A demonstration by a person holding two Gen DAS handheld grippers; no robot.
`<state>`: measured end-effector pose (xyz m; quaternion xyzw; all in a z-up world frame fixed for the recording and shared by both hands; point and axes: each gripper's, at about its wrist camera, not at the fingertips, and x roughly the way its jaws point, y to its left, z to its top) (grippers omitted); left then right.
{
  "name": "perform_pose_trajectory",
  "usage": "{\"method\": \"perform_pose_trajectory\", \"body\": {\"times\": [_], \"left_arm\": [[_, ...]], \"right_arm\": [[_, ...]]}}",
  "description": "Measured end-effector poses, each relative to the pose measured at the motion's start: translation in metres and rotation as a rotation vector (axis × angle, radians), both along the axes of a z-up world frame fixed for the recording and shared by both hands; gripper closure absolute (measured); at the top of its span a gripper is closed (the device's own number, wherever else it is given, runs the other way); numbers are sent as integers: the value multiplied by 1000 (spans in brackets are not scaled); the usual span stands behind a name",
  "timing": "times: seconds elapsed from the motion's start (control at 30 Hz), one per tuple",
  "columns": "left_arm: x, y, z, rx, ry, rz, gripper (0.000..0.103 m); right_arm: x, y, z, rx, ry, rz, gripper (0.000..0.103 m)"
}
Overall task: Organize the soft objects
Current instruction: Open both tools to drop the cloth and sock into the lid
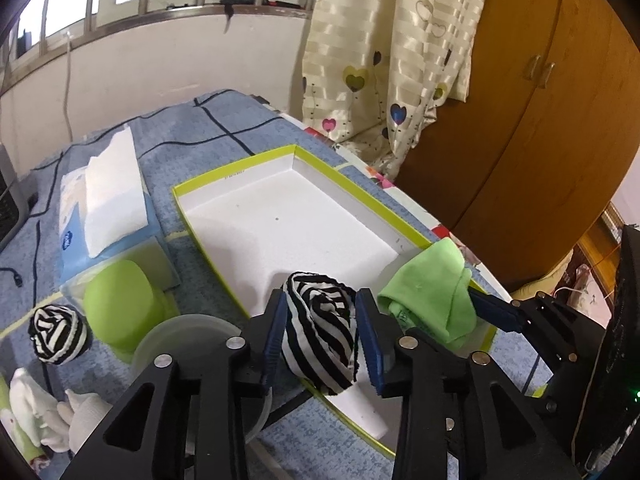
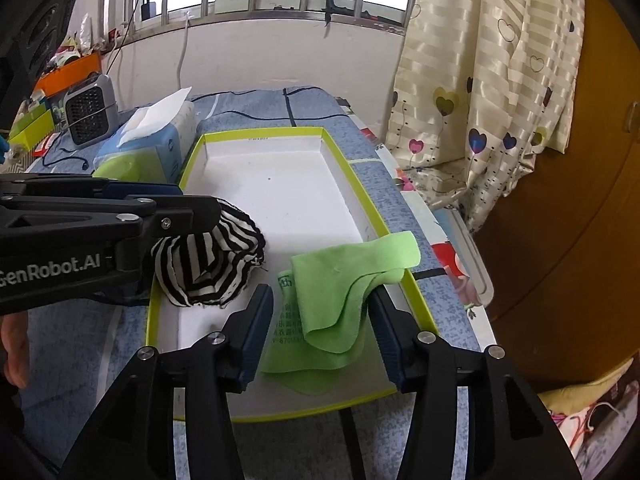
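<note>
My left gripper (image 1: 322, 336) is shut on a rolled black-and-white striped sock (image 1: 320, 332) and holds it over the near end of a shallow white box with a lime rim (image 1: 236, 168). The striped sock also shows in the right wrist view (image 2: 208, 268), just above the box floor. My right gripper (image 2: 320, 328) is open around a green cloth (image 2: 340, 300) that lies in the box's near right corner, draped over the rim; the pads (image 2: 256, 332) stand apart from it. A second striped sock roll (image 1: 58, 334) lies on the blue bedspread to the left.
A tissue pack (image 1: 104, 196), a lime green cap-shaped object (image 1: 124, 308) and a clear lid (image 1: 188, 344) sit left of the box. White socks (image 1: 48, 420) lie at the near left. A small grey heater (image 2: 90, 114) stands at the back. Curtain and wooden wardrobe are at right.
</note>
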<state>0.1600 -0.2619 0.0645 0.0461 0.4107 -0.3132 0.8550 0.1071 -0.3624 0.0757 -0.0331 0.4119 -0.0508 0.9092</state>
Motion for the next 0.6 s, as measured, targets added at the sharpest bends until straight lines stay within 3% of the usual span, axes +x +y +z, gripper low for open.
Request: {"method": "perform_pose_trajectory", "body": {"times": [0.13, 0.4, 0.6], "left_arm": [[-6, 7, 4, -2, -9, 6, 63], [-25, 35, 20, -10, -47, 35, 57], [-43, 64, 32, -18, -79, 73, 54]], "right_arm": [[-5, 3, 5, 15, -12, 3, 37], [-16, 13, 15, 22, -36, -8, 36], [-29, 21, 26, 85, -78, -9, 36]]}}
